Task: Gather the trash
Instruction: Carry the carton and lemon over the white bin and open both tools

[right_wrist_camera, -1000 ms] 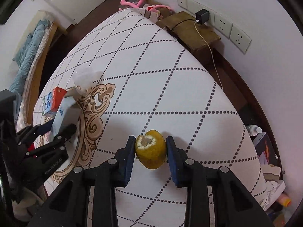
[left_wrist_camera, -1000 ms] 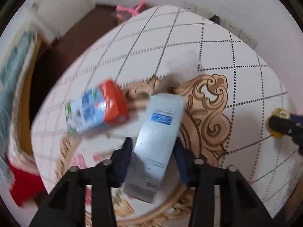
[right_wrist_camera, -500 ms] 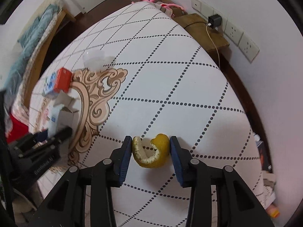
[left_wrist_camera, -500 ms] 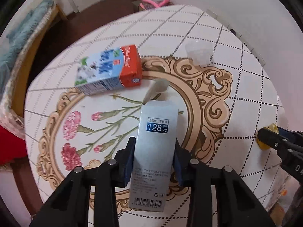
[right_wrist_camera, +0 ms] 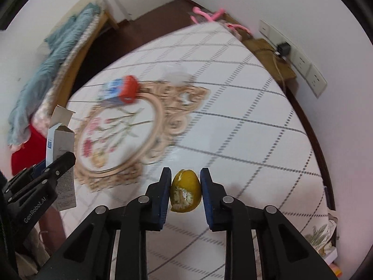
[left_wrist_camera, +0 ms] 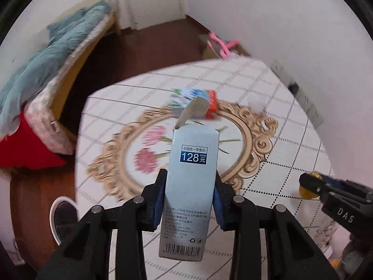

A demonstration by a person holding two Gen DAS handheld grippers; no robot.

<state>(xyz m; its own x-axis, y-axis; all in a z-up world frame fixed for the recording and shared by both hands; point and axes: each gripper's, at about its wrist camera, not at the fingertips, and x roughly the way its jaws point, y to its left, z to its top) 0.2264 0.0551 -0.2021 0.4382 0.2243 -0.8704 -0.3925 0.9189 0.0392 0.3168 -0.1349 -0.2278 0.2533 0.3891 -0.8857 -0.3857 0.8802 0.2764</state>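
My left gripper (left_wrist_camera: pixel 189 172) is shut on a tall grey carton box (left_wrist_camera: pixel 193 144) with an open top flap, held upright above the round table (left_wrist_camera: pixel 279 140). The right gripper (right_wrist_camera: pixel 185 170) has its jaws closing on a yellow citrus peel (right_wrist_camera: pixel 185 191); both pads touch it and it hangs above the tablecloth. From the right wrist view the left gripper (right_wrist_camera: pixel 65 161) and its box (right_wrist_camera: pixel 59 140) stand at the left table edge. A red and blue milk carton (right_wrist_camera: pixel 121 91) lies on its side at the far rim of the floral medallion, with a clear crumpled plastic piece (right_wrist_camera: pixel 176 74) beside it.
A white-rimmed round bin (left_wrist_camera: pixel 63 219) stands on the dark floor left of the table. A bed with a teal blanket (left_wrist_camera: pixel 46 58) fills the far left. Pink hangers (left_wrist_camera: pixel 223 45) lie beyond the table. A wooden stand (right_wrist_camera: pixel 268 53) and wall sockets (right_wrist_camera: pixel 303 65) are at the right.
Both grippers have risen from the table, the left one carrying the grey box and the right one the peel. The right jaws have narrowed onto the peel.
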